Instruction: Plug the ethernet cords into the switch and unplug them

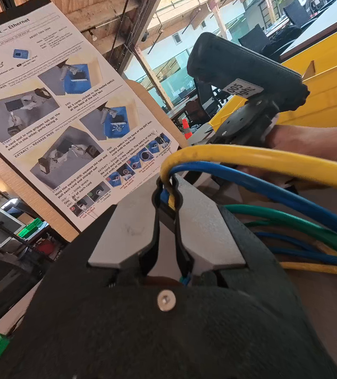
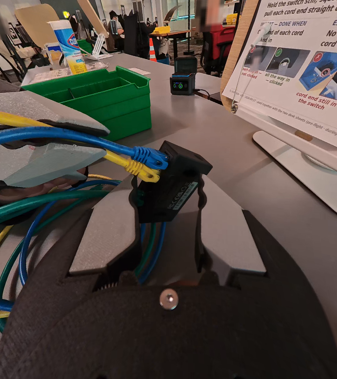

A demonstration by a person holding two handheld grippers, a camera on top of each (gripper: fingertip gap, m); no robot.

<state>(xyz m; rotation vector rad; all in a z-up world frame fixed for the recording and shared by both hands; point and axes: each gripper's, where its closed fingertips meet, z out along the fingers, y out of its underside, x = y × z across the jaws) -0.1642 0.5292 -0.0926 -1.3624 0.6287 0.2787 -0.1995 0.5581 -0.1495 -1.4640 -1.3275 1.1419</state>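
Note:
My right gripper point(image 2: 167, 195) is shut on the small black switch point(image 2: 175, 184) and holds it above the grey table point(image 2: 235, 164). A blue plug point(image 2: 150, 158) and a yellow plug point(image 2: 140, 171) sit in the switch's ports. A green cord point(image 2: 40, 202) runs under the switch; its end is mostly hidden by my finger. My left gripper point(image 1: 166, 196) is shut on the yellow cord point(image 1: 266, 160) and the blue cord point(image 1: 266, 184) a short way back from the plugs. It also shows in the right wrist view point(image 2: 106, 141), left of the switch.
A green bin point(image 2: 101, 102) stands behind the left gripper. An instruction sheet on a white stand point(image 2: 297, 71) rises at the right. A small black device with a screen point(image 2: 182, 82), a wipes canister point(image 2: 71, 47) and a yellow bin point(image 1: 317, 82) are farther off. The tips of one gripper are about 7 centimeters away from the tips of the other.

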